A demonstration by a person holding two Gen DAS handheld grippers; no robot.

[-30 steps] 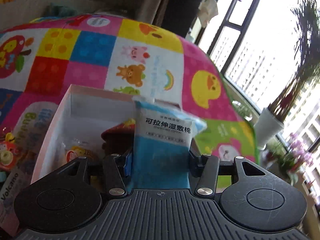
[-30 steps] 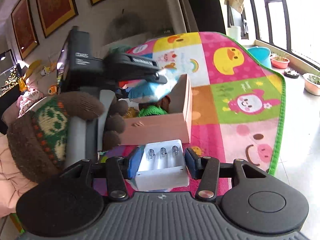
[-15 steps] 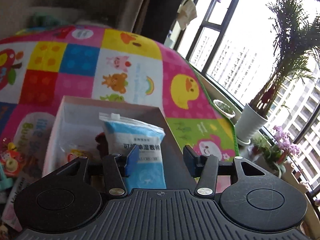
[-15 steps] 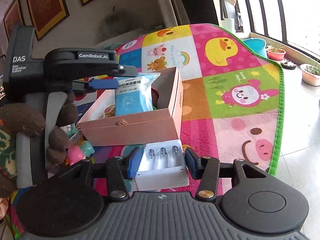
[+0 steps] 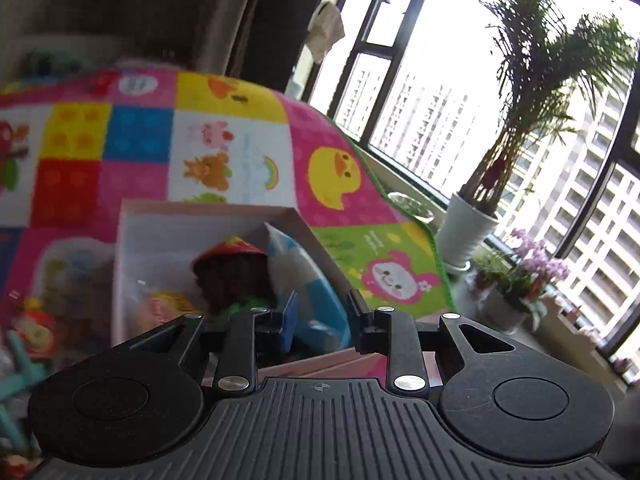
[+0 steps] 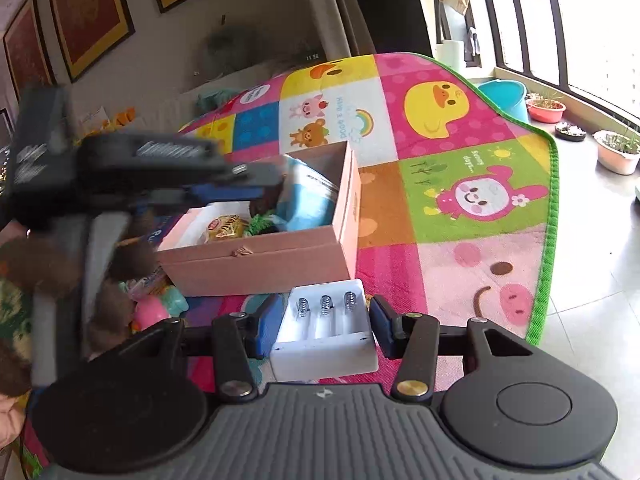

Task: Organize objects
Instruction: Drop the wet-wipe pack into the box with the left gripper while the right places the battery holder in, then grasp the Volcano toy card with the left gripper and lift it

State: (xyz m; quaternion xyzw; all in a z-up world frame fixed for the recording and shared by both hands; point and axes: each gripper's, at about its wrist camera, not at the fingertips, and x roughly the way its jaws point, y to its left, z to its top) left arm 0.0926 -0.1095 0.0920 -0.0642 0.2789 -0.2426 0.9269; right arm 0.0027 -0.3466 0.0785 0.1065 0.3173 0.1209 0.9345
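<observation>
Left gripper (image 5: 322,322) released above blue packet (image 5: 316,296) inside pink box (image 6: 280,256); right gripper (image 6: 322,330) loosely flanking white battery holder (image 6: 324,336).

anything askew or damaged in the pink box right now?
Yes: the blue-white packet is not lying flat. It leans tilted against the pink box right wall, partly on the other contents. The box's near rim also shows a small torn nick. Nothing has spilled.
</observation>
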